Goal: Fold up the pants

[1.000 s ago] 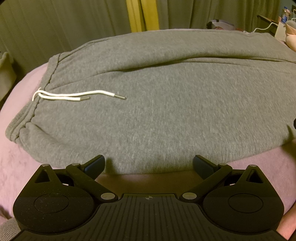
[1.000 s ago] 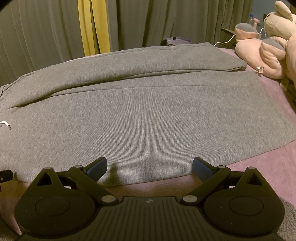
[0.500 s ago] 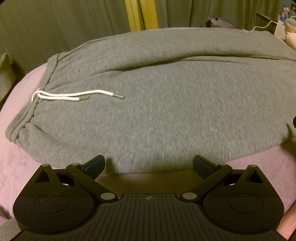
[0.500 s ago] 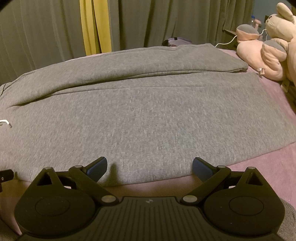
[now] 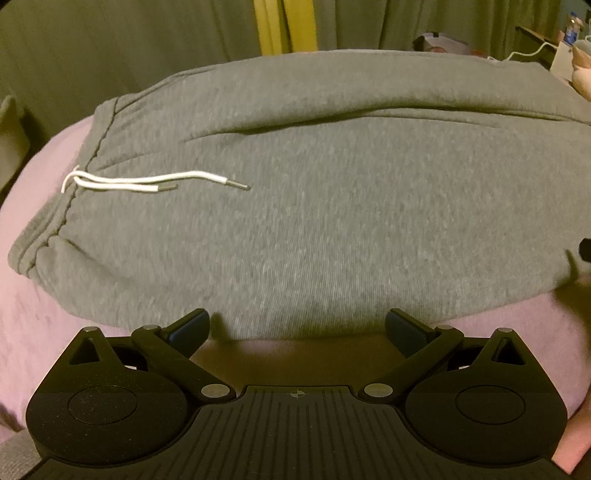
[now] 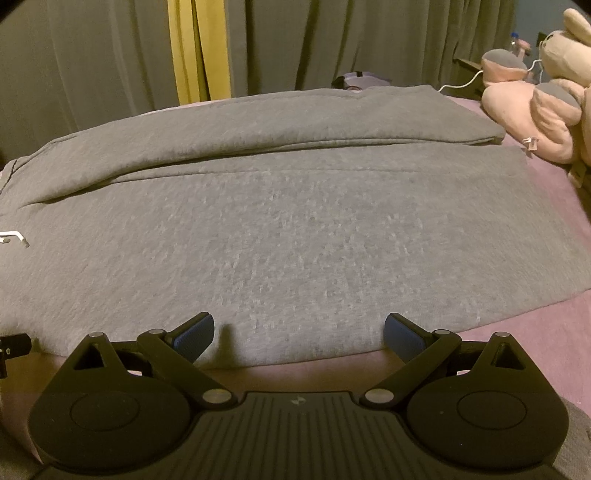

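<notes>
Grey sweatpants (image 5: 314, 206) flat on my bed (image 5: 33, 206).
My left tool (image 5: 297, 326) and right tool (image 6: 299, 334) gape apart at their near edge.

1 pr grey pants (image 5: 314, 221), 2 drawstring ends (image 5: 155, 182), 2 grippers (image 5: 297, 326) (image 6: 299, 338), 1 plush toy (image 6: 546, 107), 1 bottle (image 5: 570, 31).

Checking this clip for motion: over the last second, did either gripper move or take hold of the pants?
Almost nothing changed. Both views drift slightly, with mild blur, so the grippers shift a touch. Neither took hold: the left gripper and right gripper stay open at the near edge of the gray pants. The pants lie flat on the pink bedding, white drawstring unmoved.
</notes>
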Demonstrator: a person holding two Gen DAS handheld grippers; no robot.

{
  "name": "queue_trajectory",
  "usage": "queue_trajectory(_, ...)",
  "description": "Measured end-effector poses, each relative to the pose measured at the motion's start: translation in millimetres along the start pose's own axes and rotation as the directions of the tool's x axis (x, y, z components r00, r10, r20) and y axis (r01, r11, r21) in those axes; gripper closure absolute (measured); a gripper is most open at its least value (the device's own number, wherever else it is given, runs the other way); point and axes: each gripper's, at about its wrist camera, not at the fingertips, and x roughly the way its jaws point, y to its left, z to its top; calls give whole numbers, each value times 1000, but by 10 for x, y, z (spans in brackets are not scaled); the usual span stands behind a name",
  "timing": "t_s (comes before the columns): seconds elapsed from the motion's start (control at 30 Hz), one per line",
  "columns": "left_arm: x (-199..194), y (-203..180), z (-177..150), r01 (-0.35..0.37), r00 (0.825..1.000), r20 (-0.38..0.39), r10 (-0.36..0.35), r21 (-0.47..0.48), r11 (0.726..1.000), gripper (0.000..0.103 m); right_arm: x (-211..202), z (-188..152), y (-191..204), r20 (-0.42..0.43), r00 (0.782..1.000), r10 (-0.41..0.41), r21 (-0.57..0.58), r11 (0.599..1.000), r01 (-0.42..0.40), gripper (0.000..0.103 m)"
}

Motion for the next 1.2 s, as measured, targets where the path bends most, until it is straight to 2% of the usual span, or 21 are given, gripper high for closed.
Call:
queue_trajectory(0.3, -2, 115, 85, -20, 999, -31, 19, -50, 999, 0, 147, 61, -38, -47, 998, 36, 24, 999, -35, 4)
queue_trajectory(0.43, -50, 130, 193, -31, 999, -30, 30, -29, 999, 0, 226, 159, -40, -24, 999, 21, -14, 1000, -22, 4)
queue_trajectory(0.53, -143, 171, 422, -71, 997, 12, 71, -29, 997, 0, 400, 246, -75, -54, 999, -9, -28, 1000, 7, 4)
queue_trajectory(0.63, -274, 303, 794, -87, 989, 108, 100, -117, 989, 0, 623, 316, -160, -110, 994, 1, 15, 1000, 1, 4)
queue_trajectory(0.7, -297, 423, 1056, -71, 978, 178, 109, -205, 976, 0, 673, 354, -206, -106, 994, 11, 31, 999, -8, 4)
queue_trajectory(0.83, -8, 607, 1409, -82, 958, 226, 175, -371, 925, 0, 735, 353, -210, -115, 993, 14, 27, 1000, -11, 3)
queue_trajectory(0.93, 381, 700, 1364, -130, 944, 222, 242, -425, 896, 0, 726, 363, -210, -122, 992, 16, 17, 1000, -14, 4)
queue_trajectory(1.03, 696, 842, 1285, -175, 941, 195, 276, -417, 892, 0, 759, 635, -292, -170, 983, 64, 44, 997, -57, 4)
queue_trajectory(1.13, 903, 993, 1363, -246, 933, 134, 335, -443, 862, 0, 763, 1142, -537, -34, 997, 70, 171, 983, -63, 4)
queue_trajectory(1.17, 929, 1034, 1363, -253, 924, 145, 355, -465, 848, 0, 809, 1355, -594, 4, 999, 45, 205, 978, -44, 5)
queue_trajectory(1.2, 944, 1057, 1351, -266, 909, 162, 384, -486, 833, 0, 884, 1590, -640, 45, 999, 19, 231, 973, -29, 10)
